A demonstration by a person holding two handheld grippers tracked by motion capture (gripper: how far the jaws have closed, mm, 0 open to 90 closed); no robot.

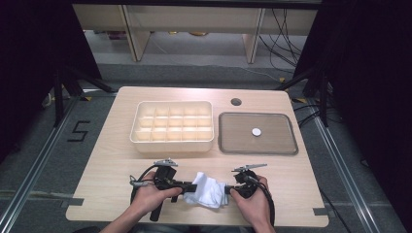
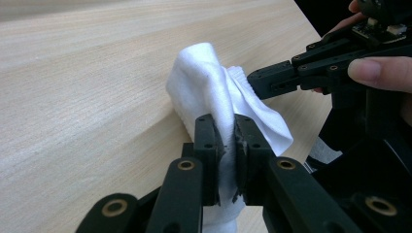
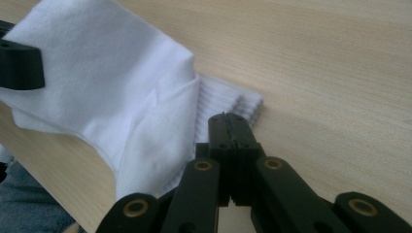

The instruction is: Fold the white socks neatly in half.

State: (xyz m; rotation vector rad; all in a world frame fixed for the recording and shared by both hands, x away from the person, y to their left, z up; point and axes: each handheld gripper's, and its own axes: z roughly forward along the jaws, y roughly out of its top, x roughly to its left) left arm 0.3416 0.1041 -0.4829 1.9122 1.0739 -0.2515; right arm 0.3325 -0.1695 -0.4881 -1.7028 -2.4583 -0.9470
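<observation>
White cloth (image 1: 208,191) sits at the near edge of the wooden table (image 1: 116,160), bunched up between the two hand-held grippers. Left gripper (image 1: 187,186) comes in from the left, jaws clamped on a fold of the cloth; the left gripper view shows fabric pinched between the pads (image 2: 213,145), cloth (image 2: 214,92) rising in a hump above them. Right gripper (image 1: 228,189) comes in from the right, tips at the cloth's right edge. In the right gripper view its jaws sit together, no visible gap, right gripper (image 3: 232,127) at the ribbed hem of the cloth (image 3: 107,82); can't tell if any fabric is caught between them. In the left gripper view the other gripper's tip touches the cloth's upper right side, a finger (image 2: 379,73) resting on its body. Left hand (image 1: 148,194) and right hand (image 1: 252,199) each wrap a gripper body, cables looping beside them. Further back: cream compartment box (image 1: 172,127) with a grid of cells, left of centre. Just beside it on the right, a shallow grey tray (image 1: 279,141) with a small white round disc (image 1: 256,131) lying in it. Both well apart from the cloth. Round hole (image 1: 236,102) in the tabletop behind the tray.
</observation>
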